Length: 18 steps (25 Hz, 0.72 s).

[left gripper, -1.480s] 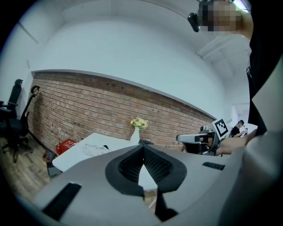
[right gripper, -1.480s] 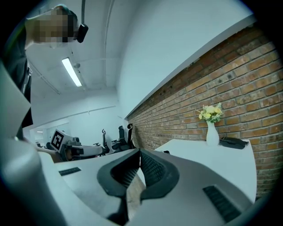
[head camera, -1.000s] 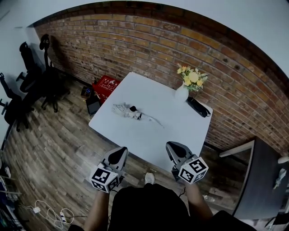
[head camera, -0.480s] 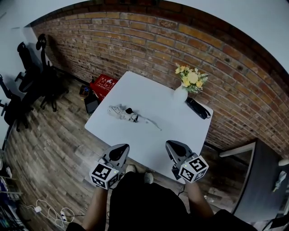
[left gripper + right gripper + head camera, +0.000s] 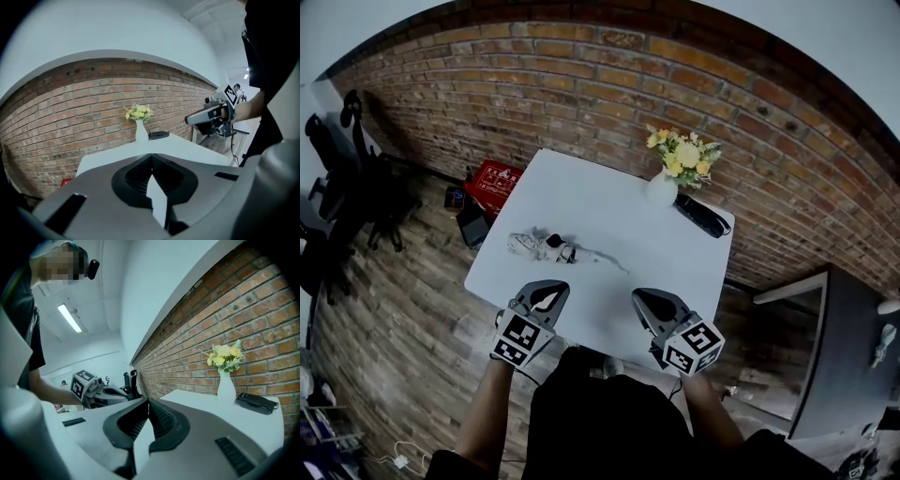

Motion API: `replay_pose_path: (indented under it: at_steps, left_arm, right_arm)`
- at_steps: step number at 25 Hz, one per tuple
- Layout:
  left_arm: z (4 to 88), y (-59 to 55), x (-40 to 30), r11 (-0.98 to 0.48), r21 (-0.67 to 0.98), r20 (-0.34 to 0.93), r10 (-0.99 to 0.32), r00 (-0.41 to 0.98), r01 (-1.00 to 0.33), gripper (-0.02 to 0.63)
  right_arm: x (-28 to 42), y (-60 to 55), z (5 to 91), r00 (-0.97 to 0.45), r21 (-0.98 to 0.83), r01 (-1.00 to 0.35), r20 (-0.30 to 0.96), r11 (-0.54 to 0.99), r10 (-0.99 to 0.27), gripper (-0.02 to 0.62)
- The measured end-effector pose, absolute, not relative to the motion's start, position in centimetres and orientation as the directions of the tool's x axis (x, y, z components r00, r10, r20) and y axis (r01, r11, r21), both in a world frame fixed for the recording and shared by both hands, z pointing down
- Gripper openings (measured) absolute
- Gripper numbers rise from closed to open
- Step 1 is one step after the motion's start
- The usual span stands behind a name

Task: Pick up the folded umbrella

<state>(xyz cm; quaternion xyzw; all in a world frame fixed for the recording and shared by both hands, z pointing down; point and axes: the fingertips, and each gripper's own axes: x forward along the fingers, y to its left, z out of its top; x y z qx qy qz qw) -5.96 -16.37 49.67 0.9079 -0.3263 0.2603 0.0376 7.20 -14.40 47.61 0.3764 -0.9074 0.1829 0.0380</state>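
The folded umbrella (image 5: 703, 216) is a black bundle lying flat at the white table's (image 5: 609, 216) far right corner, next to a white vase of yellow flowers (image 5: 662, 186). It also shows small in the left gripper view as the umbrella (image 5: 158, 135) and at the right of the right gripper view as the umbrella (image 5: 255, 402). My left gripper (image 5: 547, 292) and right gripper (image 5: 649, 302) hover side by side at the near table edge, far from the umbrella. The left gripper (image 5: 151, 157) and right gripper (image 5: 147, 402) are both shut and empty.
A crumpled white and black thing with a thin cord (image 5: 542, 247) lies on the table's left half. A red crate (image 5: 492, 178) and dark bags sit on the wood floor at the left, beyond them office chairs (image 5: 342, 178). A dark desk (image 5: 848, 375) stands at the right.
Both grippers have come forward to the near table edge, the left one more and rolling as it went. The table now sits closer in the head view.
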Motion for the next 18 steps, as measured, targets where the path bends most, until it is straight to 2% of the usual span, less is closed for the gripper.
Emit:
replay_pose_path:
  at_steps: [12,18]
  left_arm:
    - [55.8,-23.3,-4.9,-0.904,-0.141,0.614,-0.399,0.681,-0.403,0.014]
    - [60.3,-25.5,-3.8,-0.949,-0.170,0.706,-0.305,0.639,-0.264,0.014]
  right_arm:
    - [5.1,-18.1,50.1,-0.616,-0.322,-0.782,0.265,0.534,-0.742,0.021]
    - [4.4,-18.7,52.3,-0.563,-0.339,-0.819,0.317,0.463,-0.763,0.022]
